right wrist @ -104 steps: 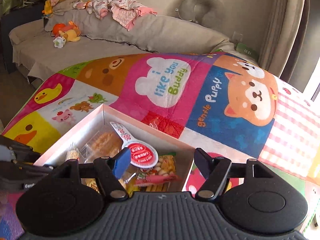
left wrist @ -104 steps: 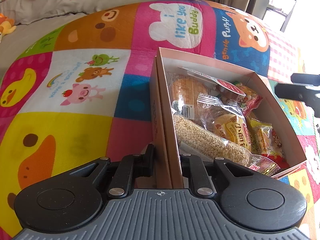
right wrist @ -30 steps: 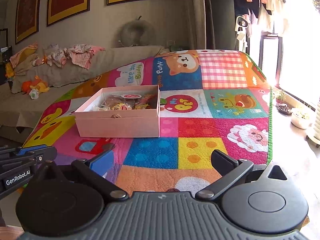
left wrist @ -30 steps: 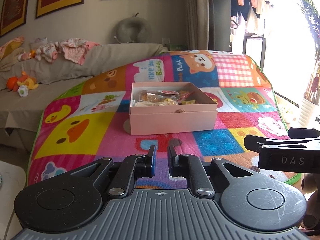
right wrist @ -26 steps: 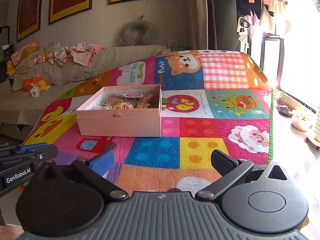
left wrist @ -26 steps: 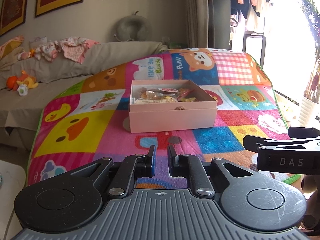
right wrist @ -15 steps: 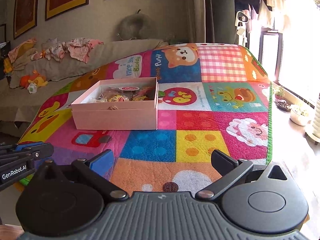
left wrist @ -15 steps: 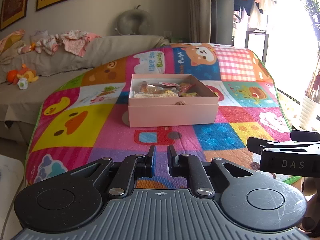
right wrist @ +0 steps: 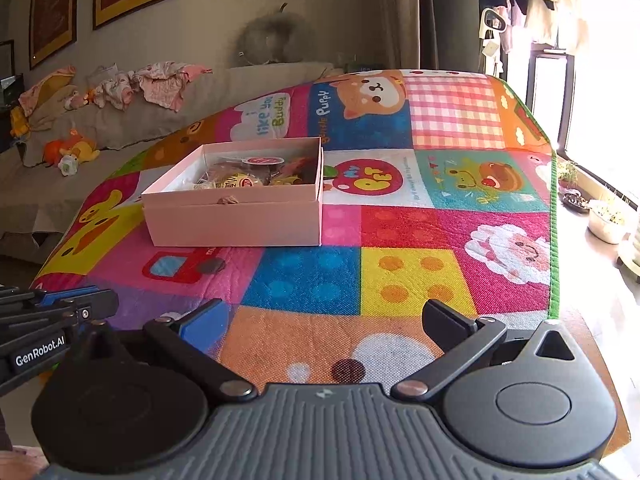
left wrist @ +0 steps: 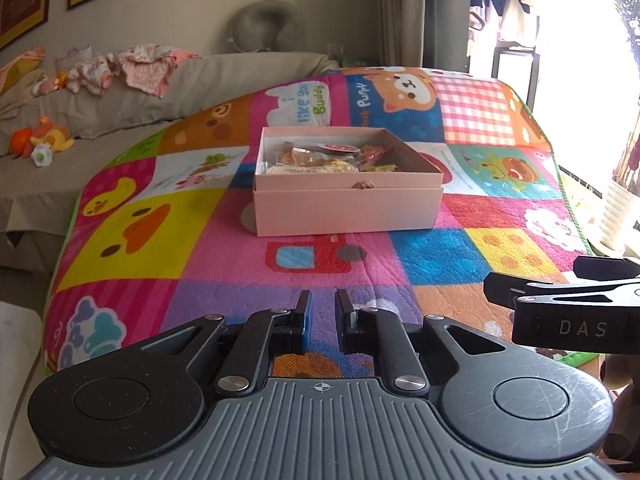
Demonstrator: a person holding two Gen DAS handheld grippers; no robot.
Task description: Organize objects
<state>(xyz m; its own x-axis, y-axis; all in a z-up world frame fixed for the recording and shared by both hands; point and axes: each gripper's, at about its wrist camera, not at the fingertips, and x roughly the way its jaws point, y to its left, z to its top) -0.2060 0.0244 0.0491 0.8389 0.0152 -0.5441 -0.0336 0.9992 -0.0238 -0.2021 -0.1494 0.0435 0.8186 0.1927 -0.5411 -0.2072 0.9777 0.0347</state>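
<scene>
Left hand-held gripper point(left wrist: 323, 316) closed, empty, snack box point(left wrist: 348, 210) ahead

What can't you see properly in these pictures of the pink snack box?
- Bottom of the pink box: in both views the snack packets on top and the box's near wall hide it.
- Packet labels: too small to read in either view.
- Small brown thing on the box's front rim: too small to identify.
- Outside the window: washed out by glare, left wrist view.
- Mat's near edge: hidden behind both tools' bodies.
</scene>
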